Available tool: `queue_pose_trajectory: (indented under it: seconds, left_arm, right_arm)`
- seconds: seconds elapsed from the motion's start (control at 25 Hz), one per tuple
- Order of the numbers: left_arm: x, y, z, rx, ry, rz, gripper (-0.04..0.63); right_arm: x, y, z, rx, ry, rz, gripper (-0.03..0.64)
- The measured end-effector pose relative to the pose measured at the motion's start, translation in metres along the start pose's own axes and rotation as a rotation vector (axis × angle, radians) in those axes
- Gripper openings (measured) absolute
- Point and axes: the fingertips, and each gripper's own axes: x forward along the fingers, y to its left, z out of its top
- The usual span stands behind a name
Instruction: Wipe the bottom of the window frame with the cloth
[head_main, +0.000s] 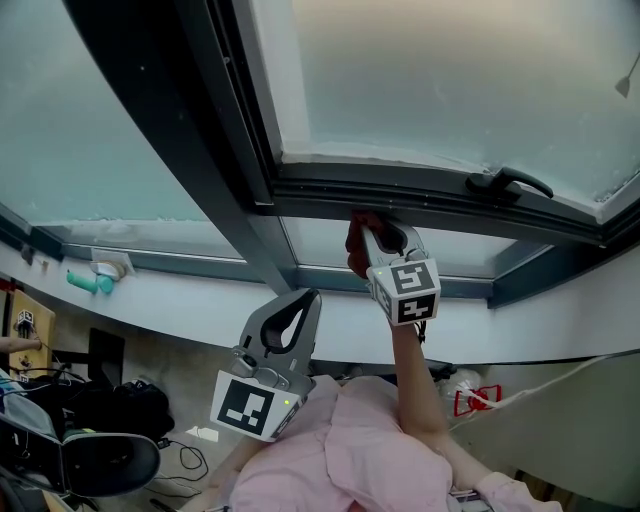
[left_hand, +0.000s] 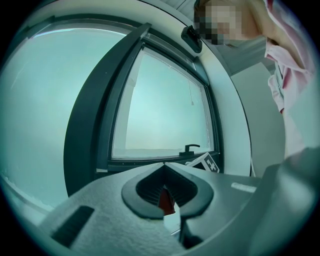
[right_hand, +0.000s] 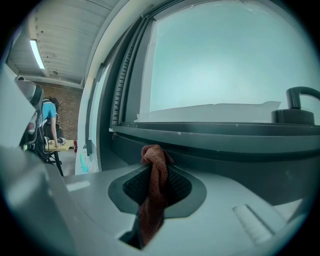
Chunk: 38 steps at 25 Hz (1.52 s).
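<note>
The window frame (head_main: 400, 195) fills the upper part of the head view. Its dark bottom rail runs as 1 long band from the upright post at the left out toward the right, dipping a little that way. That long axis is what the wipe must follow.

The right gripper (head_main: 385, 240) is raised to the rail, just right of the post, with its jaws pressed together on the cloth (right_hand: 154, 175). The left gripper (head_main: 308, 298) hangs well below and to the left, apart from the frame. Its jaws are closed on nothing, with only a red sliver of the far cloth showing through the gap. The right is therefore much the nearer of the 2.

The cloth is a rust-red bunch poking past the right jaw tips. Its knotted end lies against the rail's lower edge, or just short of it; I cannot tell contact for sure.

The handle (head_main: 510, 182) sits on the rail further right, so most of the rail lies rightward from the cloth, and I judge that a sideways sweep along it comes next.
</note>
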Motion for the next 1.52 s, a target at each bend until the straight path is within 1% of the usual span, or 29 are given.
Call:
queue_pose_trajectory:
  seconds: [0.24, 0.36, 0.92, 1.12, 1.52]
  left_arm:
    - [0.012, -0.015, 0.003, -0.015, -0.019, 0.007, -0.002]
    - [0.015, -0.022, -0.003, -0.004, -0.001, 0.003, -0.002]
    - [0.029, -0.049, -0.005, 0.003, 0.002, 0.017, -0.002]
    - [0.031, -0.054, -0.006, 0.007, 0.002, 0.024, -0.002]
    - [0.043, -0.07, -0.008, 0.009, 0.001, 0.005, -0.002]
  right_arm:
    - [-0.011, -0.015, -0.003, 0.0, 0.002, 0.0, 0.057]
    - [-0.016, -0.023, -0.006, 0.0, 0.002, -0.002, 0.057]
    - [-0.034, -0.045, -0.008, 0.009, -0.021, 0.009, 0.057]
    - [-0.039, -0.054, -0.012, 0.014, -0.017, 0.003, 0.057]
    - [-0.055, -0.079, -0.016, 0.023, -0.028, -0.027, 0.057]
